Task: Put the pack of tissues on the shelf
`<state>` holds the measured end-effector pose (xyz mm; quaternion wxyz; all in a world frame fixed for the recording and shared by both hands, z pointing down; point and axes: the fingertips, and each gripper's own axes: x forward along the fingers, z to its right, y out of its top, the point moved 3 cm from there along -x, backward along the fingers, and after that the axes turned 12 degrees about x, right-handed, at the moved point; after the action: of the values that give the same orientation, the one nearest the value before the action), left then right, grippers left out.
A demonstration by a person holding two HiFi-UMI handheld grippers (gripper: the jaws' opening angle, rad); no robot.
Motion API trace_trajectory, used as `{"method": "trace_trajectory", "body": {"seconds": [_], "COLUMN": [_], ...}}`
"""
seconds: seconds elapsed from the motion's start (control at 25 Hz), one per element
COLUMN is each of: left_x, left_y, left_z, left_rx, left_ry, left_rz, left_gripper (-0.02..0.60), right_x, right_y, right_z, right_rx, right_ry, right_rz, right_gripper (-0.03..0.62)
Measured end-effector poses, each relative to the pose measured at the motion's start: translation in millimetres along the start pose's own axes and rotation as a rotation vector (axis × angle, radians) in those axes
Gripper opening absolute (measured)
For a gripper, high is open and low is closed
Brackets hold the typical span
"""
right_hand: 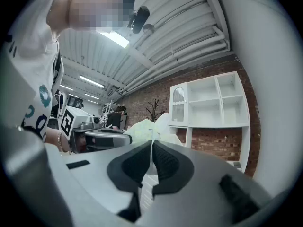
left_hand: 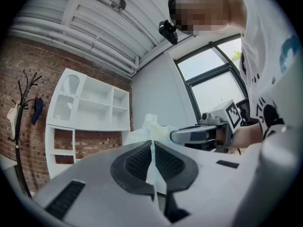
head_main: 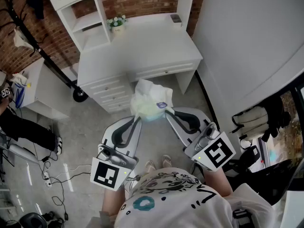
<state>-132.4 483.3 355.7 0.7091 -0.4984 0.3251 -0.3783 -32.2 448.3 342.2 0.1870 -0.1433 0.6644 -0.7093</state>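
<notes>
Crinkly plastic pack of tissues (head_main: 151, 100), lumpy, whitish, pale-green

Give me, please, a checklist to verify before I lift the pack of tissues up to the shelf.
1. Left gripper jaws closed on the wrapper of the pack of tissues: ok.
2. Right gripper jaws closed on the wrapper's other side: ok.
3. Pack hangs in the air between both grippers, in front of the desk: ok.
4. Shelf has open compartments with nothing seen inside: ok.
5. Thin wrapper grip strong enough for the lift: cannot tell.
6. Flower pot on the desk is out of the path: cannot tell.
</notes>
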Motion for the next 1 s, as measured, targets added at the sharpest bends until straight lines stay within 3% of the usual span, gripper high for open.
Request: {"method": "trace_trajectory", "body": {"seconds": [0.52, 0.72, 1.0], "left_x": [-11, -11, 25], "left_y": [-3, -10, -19], "left_z": [-6, -13, -34], "left_rx": [-0.009, -0.007, 0.016], "left_ry": [-0.014, -0.047, -0.092], "left_rz": [-0.001, 0.005, 0.013], "left_gripper": [0.017, 0.017, 0.017], "right_x": [1, 8, 26], "right_y": [-11, -17, -17], "right_z": [-8, -9, 25], "right_rx": [0.025, 0.021, 0.008], "right_ry": [0.01, -0.025, -0.076], "right_rz": [-0.027, -0.033, -0.026], "right_gripper": [0.026, 0.026, 0.028]}}
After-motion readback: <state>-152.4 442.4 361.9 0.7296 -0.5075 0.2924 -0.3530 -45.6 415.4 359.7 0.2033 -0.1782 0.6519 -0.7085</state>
